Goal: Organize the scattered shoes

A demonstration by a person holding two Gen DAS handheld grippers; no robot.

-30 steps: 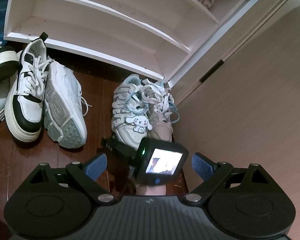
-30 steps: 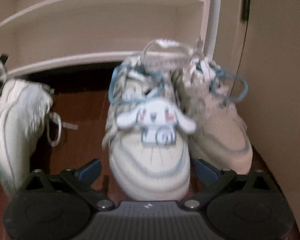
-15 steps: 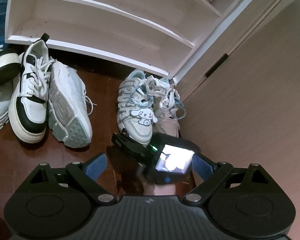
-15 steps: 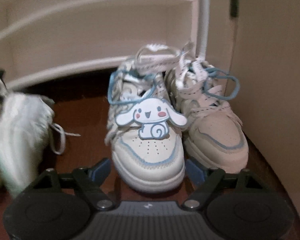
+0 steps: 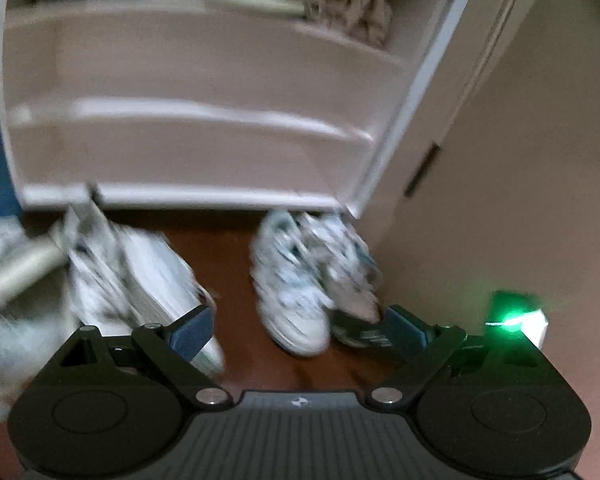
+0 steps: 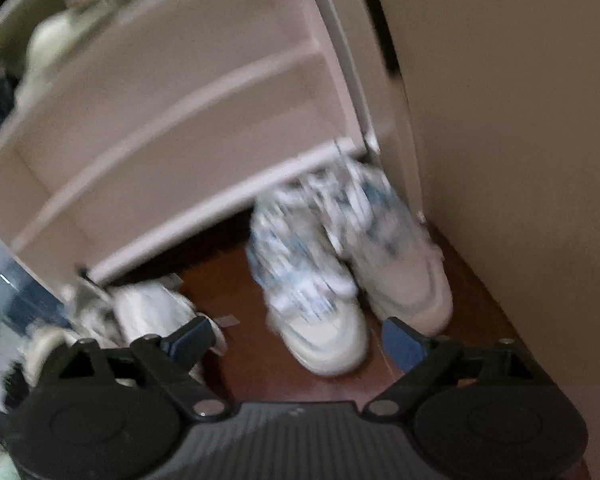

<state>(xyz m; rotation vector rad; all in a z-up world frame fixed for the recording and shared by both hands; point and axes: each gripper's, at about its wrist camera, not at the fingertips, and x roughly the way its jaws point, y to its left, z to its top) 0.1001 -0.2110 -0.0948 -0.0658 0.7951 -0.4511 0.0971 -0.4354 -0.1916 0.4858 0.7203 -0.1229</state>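
Both tongs have drawn back and up from the blue-laced pair (image 6: 340,276), which stands side by side on the floor at the shelf (image 6: 188,128) foot. Left tongs (image 5: 300,330) and right tongs (image 6: 298,338) gape wide, empty. Left of that shelf foot, other sneakers (image 5: 140,284) lie jumbled, awaiting tidying.

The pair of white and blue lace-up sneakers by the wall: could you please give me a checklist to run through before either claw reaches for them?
1. Right claw open and empty: ok.
2. Left claw open and empty: ok.
3. Pair of white and blue lace-up sneakers upright, side by side on the dark wooden floor: ok.
4. Bottom shelves of the white shoe rack free: ok.
5. Sharp view for aiming: not ok, both blurred.
6. Laces clear of the rack: cannot tell.
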